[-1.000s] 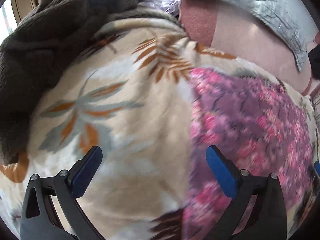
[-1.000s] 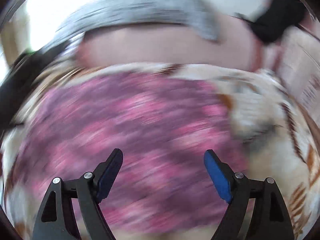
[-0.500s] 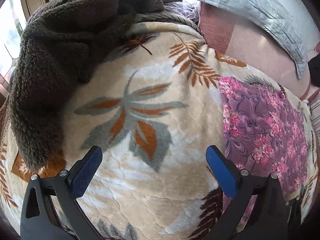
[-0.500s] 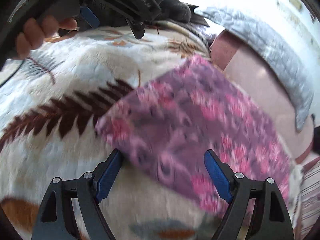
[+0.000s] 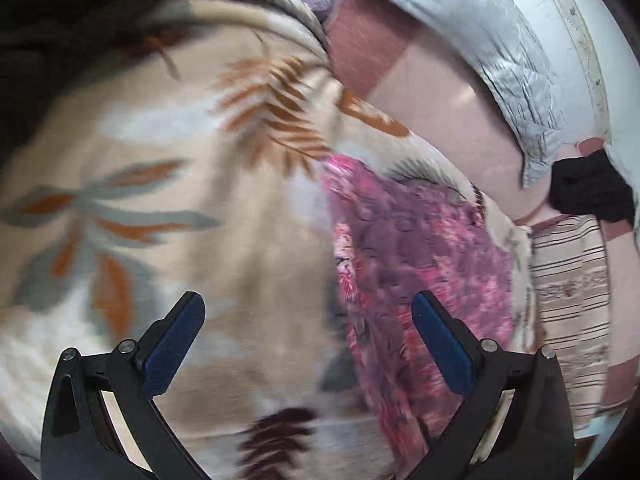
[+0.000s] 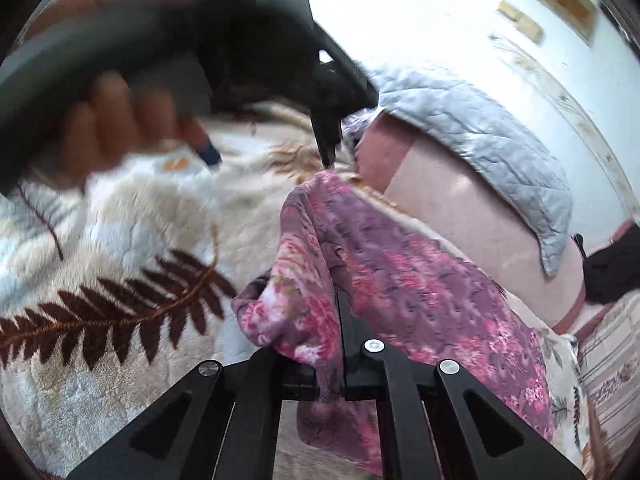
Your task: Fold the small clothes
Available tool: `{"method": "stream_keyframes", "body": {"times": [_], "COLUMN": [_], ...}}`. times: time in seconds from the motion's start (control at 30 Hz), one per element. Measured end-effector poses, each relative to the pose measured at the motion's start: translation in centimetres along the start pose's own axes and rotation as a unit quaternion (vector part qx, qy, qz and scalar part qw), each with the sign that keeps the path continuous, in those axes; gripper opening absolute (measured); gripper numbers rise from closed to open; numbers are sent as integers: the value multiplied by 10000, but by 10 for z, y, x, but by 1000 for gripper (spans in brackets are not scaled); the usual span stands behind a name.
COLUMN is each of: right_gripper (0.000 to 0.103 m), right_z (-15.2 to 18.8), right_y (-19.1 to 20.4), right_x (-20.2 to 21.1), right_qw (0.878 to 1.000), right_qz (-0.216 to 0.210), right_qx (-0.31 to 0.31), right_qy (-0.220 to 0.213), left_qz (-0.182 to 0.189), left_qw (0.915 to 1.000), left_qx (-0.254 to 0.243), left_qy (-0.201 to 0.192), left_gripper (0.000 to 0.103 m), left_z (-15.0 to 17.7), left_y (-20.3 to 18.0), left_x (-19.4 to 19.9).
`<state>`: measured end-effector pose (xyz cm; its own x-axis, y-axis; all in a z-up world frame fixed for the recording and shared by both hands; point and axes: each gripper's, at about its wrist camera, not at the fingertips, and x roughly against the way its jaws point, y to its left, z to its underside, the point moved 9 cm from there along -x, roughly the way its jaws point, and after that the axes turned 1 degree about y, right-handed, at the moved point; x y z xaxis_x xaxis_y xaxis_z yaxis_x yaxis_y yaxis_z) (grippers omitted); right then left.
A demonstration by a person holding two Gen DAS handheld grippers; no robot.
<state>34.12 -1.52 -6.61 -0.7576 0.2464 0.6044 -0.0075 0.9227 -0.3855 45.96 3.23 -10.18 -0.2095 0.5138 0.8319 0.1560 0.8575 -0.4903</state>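
A small purple and pink floral garment lies on a cream blanket with a leaf print. My left gripper is open and empty, its right finger over the garment's left edge. In the right wrist view my right gripper is shut on the near corner of the floral garment, and the pinched edge is bunched and lifted off the blanket. The left gripper and the hand holding it show blurred at the upper left of that view.
A grey quilted pillow lies on a pink sheet behind the blanket. A striped cloth and a black item lie to the right. A dark fuzzy cloth sits at the far left.
My right gripper has shut on the garment's near corner and lifted it. My left gripper has swung right, toward the garment, and stays open.
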Motion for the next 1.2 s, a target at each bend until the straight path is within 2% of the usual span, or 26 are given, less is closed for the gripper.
{"method": "stream_keyframes", "body": {"times": [0.1, 0.2, 0.27, 0.3, 0.33, 0.4, 0.43, 0.57, 0.77, 0.97, 1.2], "right_gripper": [5, 5, 5, 5, 5, 5, 5, 5, 5, 5, 5], "right_z": [0, 1, 2, 3, 4, 7, 8, 12, 14, 36, 68], "right_y": [-12, -18, -22, -25, -27, -34, -38, -60, -98, -149, -200], "right_x": [2, 4, 5, 5, 6, 8, 10, 16, 35, 51, 63], "right_qw": [9997, 9993, 9987, 9984, 9978, 9964, 9953, 9885, 9772, 9576, 9290], "right_qz": [-87, -168, -226, -251, -273, -301, -313, -411, -353, -240, -137], "right_qx": [-212, -324, -436, -503, -589, -779, -898, -1433, -2051, -2837, -3660], "right_qy": [-50, -91, -109, -114, -119, -152, -168, -251, -433, -444, -528], "left_qz": [330, 387, 386, 359, 307, -28, -86, 102, 95, 215, 278], "left_qw": [9990, 9983, 9981, 9981, 9982, 9985, 9985, 9994, 9987, 9967, 9924], "left_qx": [69, 78, 32, -48, -119, -300, -326, -132, -487, -786, -1202], "left_qy": [282, 434, 483, 493, 498, 466, 438, 290, 91, 42, -6], "left_gripper": [103, 102, 90, 72, 43, 18, 10, 9, 9, 9, 9], "left_z": [1, 1, 1, 2, 1, 1, 0, -3, -2, 5, 17], "left_y": [-26, -45, -55, -61, -65, -69, -70, -79, -119, -172, -236], "left_x": [-25, -42, -48, -51, -52, -53, -52, -33, -17, -14, -26]}}
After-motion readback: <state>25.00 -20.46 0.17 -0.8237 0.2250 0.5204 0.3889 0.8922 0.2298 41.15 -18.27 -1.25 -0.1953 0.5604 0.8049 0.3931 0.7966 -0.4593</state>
